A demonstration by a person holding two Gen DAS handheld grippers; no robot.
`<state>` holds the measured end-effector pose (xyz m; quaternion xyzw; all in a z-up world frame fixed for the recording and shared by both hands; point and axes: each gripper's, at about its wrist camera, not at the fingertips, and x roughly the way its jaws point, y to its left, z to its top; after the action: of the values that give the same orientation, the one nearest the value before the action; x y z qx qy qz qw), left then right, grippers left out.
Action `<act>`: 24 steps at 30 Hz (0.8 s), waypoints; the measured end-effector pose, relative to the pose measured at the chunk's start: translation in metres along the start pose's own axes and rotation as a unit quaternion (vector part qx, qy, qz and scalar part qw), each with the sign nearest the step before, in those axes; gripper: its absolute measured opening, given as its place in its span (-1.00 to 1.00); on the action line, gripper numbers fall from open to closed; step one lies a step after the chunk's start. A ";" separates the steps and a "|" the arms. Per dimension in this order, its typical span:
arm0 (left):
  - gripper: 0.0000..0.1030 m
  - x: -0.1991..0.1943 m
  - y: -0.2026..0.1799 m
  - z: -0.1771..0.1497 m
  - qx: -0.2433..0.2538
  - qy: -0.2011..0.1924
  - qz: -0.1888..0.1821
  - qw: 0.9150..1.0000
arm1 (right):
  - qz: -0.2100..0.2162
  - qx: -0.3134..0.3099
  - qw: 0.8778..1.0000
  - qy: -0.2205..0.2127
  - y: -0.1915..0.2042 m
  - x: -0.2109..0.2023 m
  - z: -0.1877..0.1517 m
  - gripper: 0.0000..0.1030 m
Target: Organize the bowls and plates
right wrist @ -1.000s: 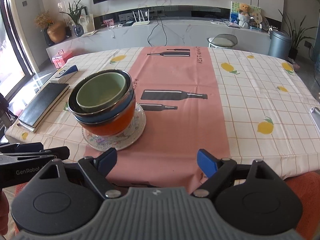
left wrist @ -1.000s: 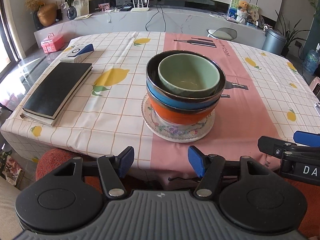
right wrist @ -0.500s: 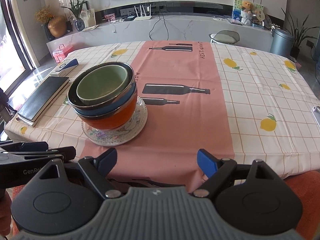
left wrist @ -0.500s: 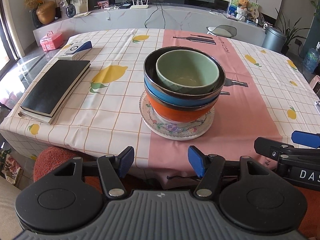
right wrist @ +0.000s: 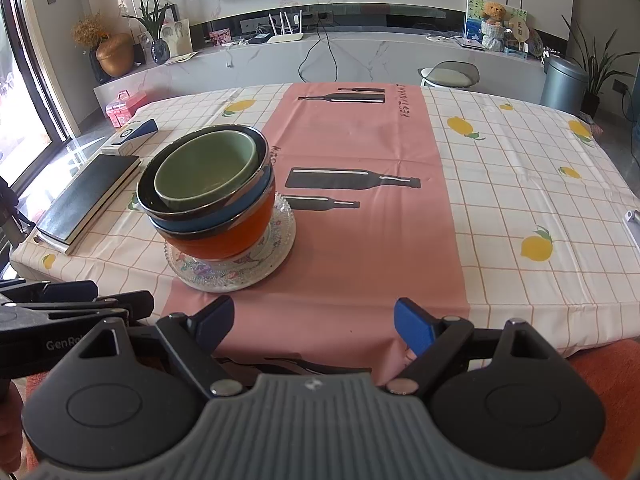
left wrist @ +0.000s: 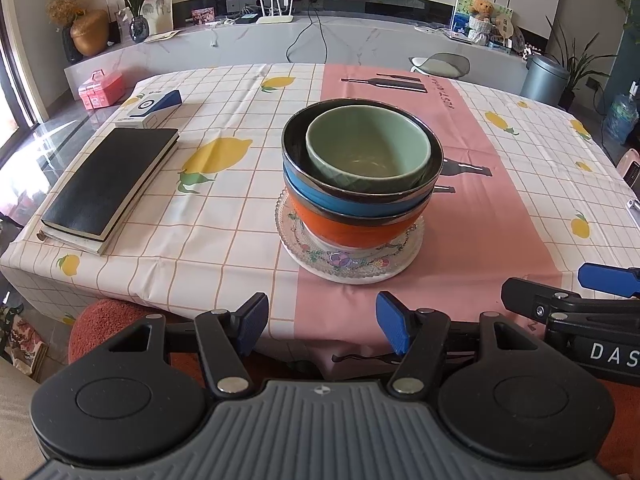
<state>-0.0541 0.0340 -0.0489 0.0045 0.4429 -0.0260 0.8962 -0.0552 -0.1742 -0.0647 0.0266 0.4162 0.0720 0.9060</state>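
A stack of bowls rests on a patterned glass plate (left wrist: 348, 264) (right wrist: 228, 276) near the table's front edge. From the bottom up come an orange bowl (left wrist: 352, 232) (right wrist: 228, 240), a blue bowl (left wrist: 340, 200) (right wrist: 208, 222), a dark bowl (left wrist: 296, 148) (right wrist: 150, 192) and a pale green bowl (left wrist: 368, 152) (right wrist: 204, 172). My left gripper (left wrist: 322, 326) hangs open just off the table edge, in front of the stack. Off the front edge and to the right of the stack, my right gripper (right wrist: 314, 324) is open too, with nothing between its fingers.
A black notebook (left wrist: 108, 184) (right wrist: 88, 196) lies left of the stack, with a blue and white box (left wrist: 150, 110) behind it. The lemon-print tablecloth with a pink runner (right wrist: 368, 216) covers the table. A red cushion (left wrist: 104, 320) sits below the front edge.
Both views have tilted up slightly, so the stack and table sit a little lower in the frames. The bowls and plate have not moved. Both grippers stay open.
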 end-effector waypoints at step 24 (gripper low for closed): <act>0.42 -0.004 -0.001 -0.001 0.001 -0.006 -0.008 1.000 | -0.002 -0.005 1.000 0.002 0.004 -0.001 -0.002 0.66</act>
<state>-0.0576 0.0330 -0.0464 0.0018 0.4376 -0.0334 0.8986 -0.0579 -0.1702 -0.0653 0.0209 0.4172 0.0728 0.9056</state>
